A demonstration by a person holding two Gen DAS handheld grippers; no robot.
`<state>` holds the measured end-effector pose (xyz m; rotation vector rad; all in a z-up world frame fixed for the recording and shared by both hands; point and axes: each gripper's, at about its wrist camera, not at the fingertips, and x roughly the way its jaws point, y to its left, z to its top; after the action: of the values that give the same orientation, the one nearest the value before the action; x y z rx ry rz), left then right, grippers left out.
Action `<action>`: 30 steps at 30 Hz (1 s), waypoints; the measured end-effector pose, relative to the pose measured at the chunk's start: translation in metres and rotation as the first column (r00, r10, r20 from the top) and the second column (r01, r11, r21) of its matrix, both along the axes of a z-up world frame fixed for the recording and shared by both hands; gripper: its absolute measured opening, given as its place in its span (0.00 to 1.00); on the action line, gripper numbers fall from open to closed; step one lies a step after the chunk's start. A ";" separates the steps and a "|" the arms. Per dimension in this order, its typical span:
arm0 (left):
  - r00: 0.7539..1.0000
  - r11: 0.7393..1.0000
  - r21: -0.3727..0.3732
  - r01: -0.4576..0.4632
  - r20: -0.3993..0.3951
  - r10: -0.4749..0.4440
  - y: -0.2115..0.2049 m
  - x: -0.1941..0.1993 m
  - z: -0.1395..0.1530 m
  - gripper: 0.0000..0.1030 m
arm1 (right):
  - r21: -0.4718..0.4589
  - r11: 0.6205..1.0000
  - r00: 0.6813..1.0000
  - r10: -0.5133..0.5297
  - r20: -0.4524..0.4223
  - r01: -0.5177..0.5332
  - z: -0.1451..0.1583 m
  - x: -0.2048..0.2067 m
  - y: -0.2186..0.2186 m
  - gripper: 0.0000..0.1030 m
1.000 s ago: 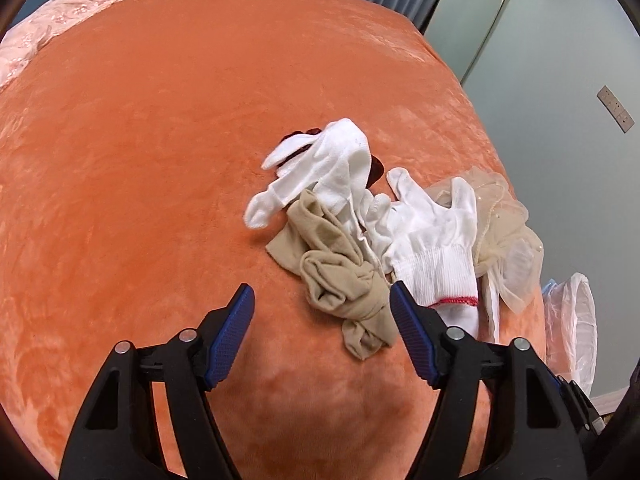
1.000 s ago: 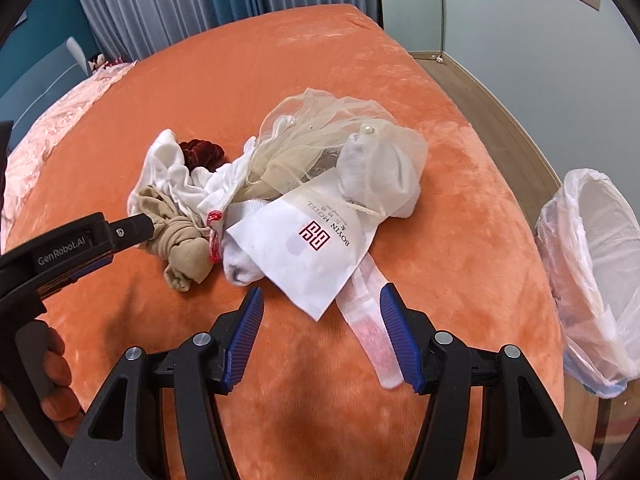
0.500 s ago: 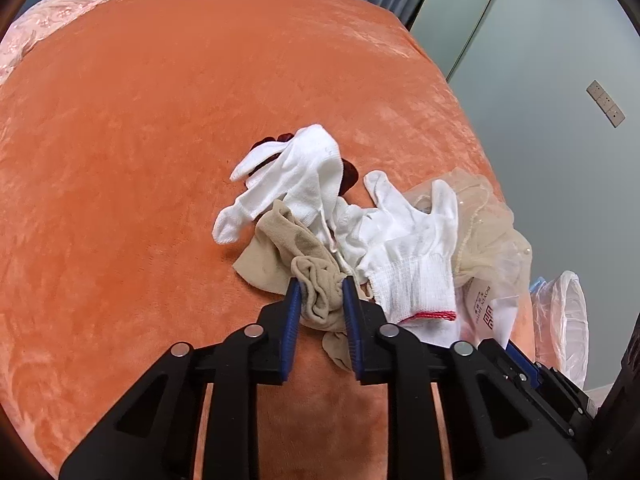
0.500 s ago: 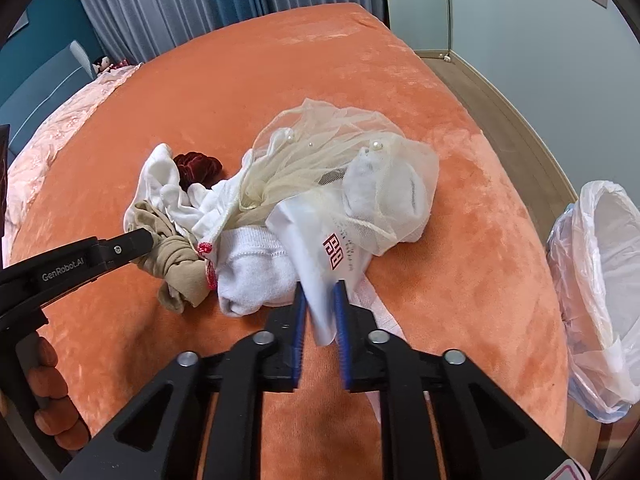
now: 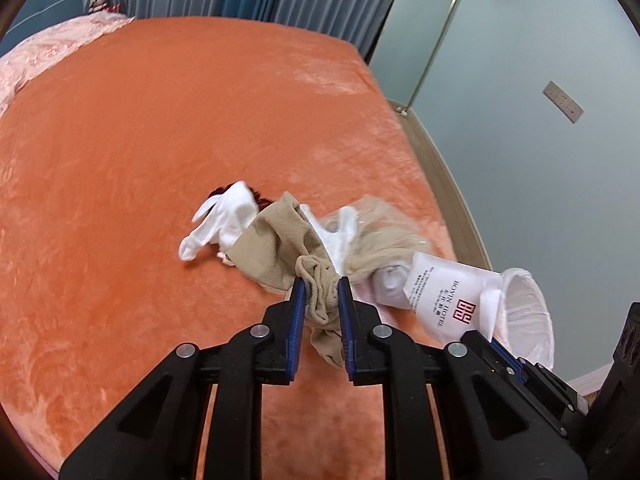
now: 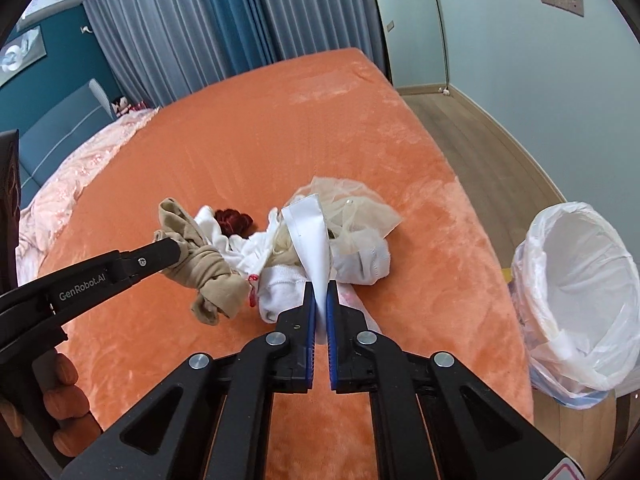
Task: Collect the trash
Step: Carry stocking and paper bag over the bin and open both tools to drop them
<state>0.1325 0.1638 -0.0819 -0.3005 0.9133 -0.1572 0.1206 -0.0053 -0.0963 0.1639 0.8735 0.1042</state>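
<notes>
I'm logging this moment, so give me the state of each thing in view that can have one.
left gripper: shut on beige stocking
beige stocking: pinched, lifted
right gripper: shut on white packet
white packet: pinched, raised edge-on
white gloves: lying on bed
bin: open, bag-lined

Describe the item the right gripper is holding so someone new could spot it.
On the orange bed, find the clothing pile near the edge by the bin. The right gripper pinches a flat white packet lifted from it. Unlike the soft fabrics, it is smooth and carries a red square logo and printed text.
</notes>
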 end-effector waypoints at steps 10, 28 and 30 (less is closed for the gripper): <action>0.987 0.993 0.037 0.111 0.115 -0.115 -0.063 -0.039 0.058 0.16 | 0.023 0.997 0.989 -0.075 0.124 0.072 0.058 -0.049 -0.046 0.05; 0.925 0.946 0.111 0.304 0.204 -0.321 -0.185 -0.085 0.104 0.16 | 0.071 0.964 0.939 -0.265 0.219 0.256 0.096 -0.110 -0.155 0.05; 0.917 0.939 0.116 0.324 0.204 -0.342 -0.198 -0.088 0.105 0.16 | 0.075 0.958 0.932 -0.286 0.221 0.276 0.096 -0.116 -0.167 0.05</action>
<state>0.0450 -0.0338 0.0227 -0.0476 0.7403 -0.4600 0.0050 -0.1721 0.0001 0.3099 0.6092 -0.1250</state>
